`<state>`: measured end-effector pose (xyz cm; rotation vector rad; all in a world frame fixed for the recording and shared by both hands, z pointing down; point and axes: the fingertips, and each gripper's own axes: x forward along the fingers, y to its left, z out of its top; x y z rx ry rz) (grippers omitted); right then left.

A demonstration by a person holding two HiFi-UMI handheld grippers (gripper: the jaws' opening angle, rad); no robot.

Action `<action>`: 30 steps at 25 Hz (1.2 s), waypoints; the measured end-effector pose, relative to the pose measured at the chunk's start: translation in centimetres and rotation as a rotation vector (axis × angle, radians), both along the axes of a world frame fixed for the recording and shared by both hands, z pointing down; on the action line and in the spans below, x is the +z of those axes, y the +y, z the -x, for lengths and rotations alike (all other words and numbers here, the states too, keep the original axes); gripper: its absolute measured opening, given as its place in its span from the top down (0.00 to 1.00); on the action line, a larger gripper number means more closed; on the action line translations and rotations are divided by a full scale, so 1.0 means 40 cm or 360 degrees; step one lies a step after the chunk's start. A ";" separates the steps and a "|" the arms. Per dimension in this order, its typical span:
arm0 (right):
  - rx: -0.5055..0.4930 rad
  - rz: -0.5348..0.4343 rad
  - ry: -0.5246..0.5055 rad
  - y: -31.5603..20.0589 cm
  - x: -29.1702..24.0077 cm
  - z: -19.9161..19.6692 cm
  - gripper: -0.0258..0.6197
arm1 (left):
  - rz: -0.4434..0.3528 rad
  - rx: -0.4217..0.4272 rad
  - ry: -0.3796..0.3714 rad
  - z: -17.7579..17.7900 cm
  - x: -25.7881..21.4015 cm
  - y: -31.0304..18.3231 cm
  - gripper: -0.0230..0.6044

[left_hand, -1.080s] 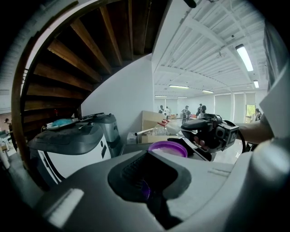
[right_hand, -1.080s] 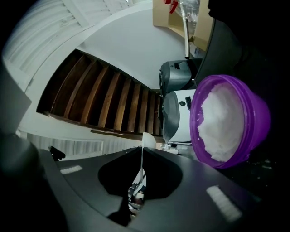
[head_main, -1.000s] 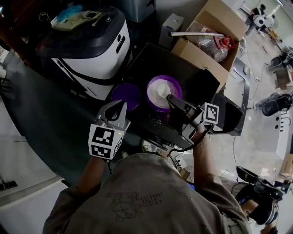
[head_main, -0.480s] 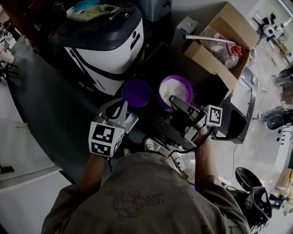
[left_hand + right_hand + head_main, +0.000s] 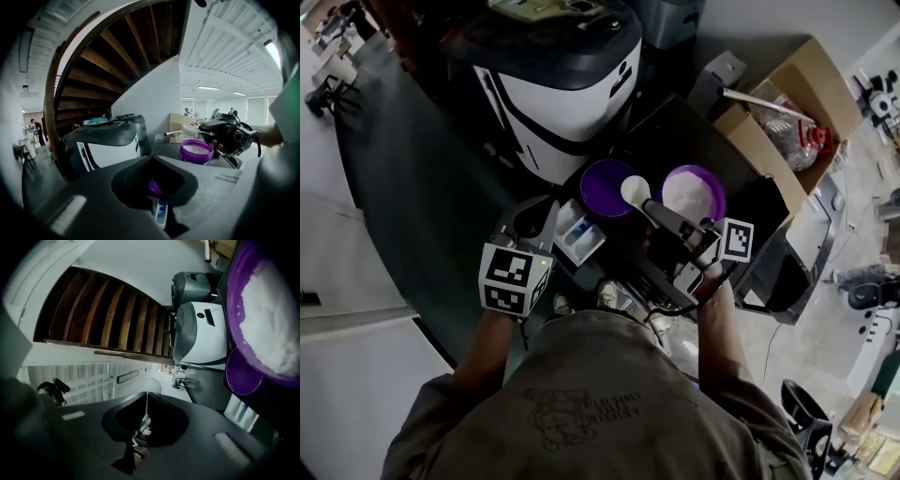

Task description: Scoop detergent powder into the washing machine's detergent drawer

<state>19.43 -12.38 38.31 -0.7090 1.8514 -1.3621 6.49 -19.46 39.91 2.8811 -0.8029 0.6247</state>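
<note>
Detergent powder [image 5: 694, 195] fills much of the purple tub [image 5: 694, 168], which stands open on the dark surface, with its lid [image 5: 602, 187] lying just beside it. Your right gripper [image 5: 654, 208] has its jaws pressed together on the thin handle of the scoop [image 5: 635, 190]. The bowl of the scoop carries a white heap and hangs between the tub and the lid. So I judge that the loading of the scoop is done.

The detergent drawer [image 5: 578, 234] is out and lies near, just in front of your left gripper [image 5: 546, 220]. The jaws of that gripper are closed against each other with nothing between them. The drawer's compartments look white and blue, and I cannot tell whether any powder is in them yet.

What seems to be left is to carry the scoop across to the drawer without tilting it and to tip it into a compartment. The washing machine [image 5: 572, 84] stands behind the lid and the drawer.
</note>
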 end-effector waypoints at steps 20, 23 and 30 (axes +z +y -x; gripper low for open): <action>-0.0281 0.0012 0.0337 -0.140 0.070 0.218 0.91 | 0.0042 -0.0303 -0.0030 0.198 0.026 -0.074 0.96; -0.0292 0.0023 0.0369 -0.149 0.100 0.240 0.91 | 0.0070 -0.0323 -0.0019 0.205 0.040 -0.084 0.96; -0.0371 0.0126 0.0500 -0.155 0.196 0.291 0.91 | 0.0143 -0.0361 -0.0034 0.230 0.090 -0.095 0.96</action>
